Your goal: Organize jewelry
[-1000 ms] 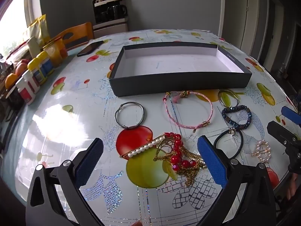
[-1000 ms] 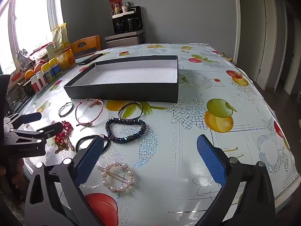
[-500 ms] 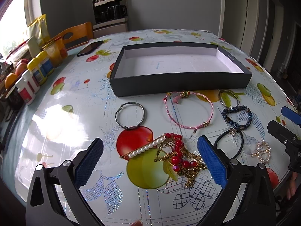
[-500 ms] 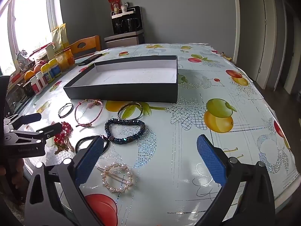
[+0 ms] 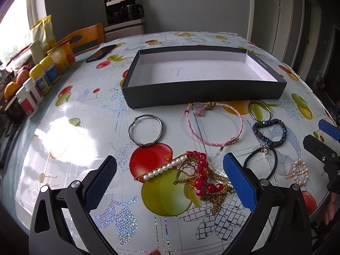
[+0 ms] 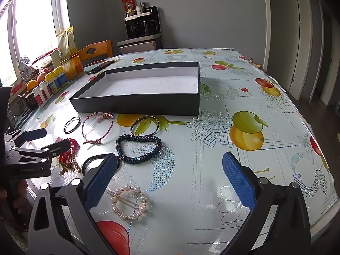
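Both claws gaping, nothing held — left claw [image 5: 169, 180] best lowered square over pearl clip [image 5: 162, 169], pinching clear of tangled chain [image 5: 212, 188], then into box [image 5: 204, 91].

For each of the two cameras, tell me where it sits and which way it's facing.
Left wrist view: sits on the left gripper, looking forward over the pearl bar clip and red bead and gold chain tangle toward the black box; its own open jaws show, with the right gripper at the right edge.
Right wrist view: sits on the right gripper, above the pearl ring clip; its open jaws show, with the left gripper at left.
Shared: box, dark beaded bracelet, pink cord bracelet.
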`<action>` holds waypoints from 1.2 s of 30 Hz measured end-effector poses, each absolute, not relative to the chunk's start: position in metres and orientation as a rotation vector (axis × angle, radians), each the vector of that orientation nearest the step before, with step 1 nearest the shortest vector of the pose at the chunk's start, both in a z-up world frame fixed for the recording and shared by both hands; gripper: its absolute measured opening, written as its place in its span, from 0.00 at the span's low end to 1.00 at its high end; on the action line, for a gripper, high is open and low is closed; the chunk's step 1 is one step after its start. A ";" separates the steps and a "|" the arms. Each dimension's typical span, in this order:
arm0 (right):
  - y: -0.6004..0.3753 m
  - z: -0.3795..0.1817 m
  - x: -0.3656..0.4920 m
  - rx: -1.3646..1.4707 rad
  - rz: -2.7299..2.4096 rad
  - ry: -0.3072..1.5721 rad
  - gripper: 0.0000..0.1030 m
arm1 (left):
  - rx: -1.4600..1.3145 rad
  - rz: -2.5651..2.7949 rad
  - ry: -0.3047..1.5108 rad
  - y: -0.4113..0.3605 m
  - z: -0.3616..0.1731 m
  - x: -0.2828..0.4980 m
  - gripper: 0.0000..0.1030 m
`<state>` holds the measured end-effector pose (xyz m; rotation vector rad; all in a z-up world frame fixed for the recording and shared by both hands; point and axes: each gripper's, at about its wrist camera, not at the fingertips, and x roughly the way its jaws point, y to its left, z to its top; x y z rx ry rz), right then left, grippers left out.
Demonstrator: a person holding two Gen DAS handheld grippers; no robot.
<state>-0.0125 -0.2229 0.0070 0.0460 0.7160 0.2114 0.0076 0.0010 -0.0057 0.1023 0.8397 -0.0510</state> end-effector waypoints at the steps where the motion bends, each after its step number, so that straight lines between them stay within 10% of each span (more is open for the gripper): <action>1: -0.223 0.007 -0.011 0.046 0.211 0.718 0.95 | 0.104 -0.053 0.843 0.000 -0.006 0.008 0.98; 36: -0.220 0.015 -0.003 0.054 0.210 0.723 0.95 | 0.092 -0.051 0.846 0.005 -0.008 0.010 0.98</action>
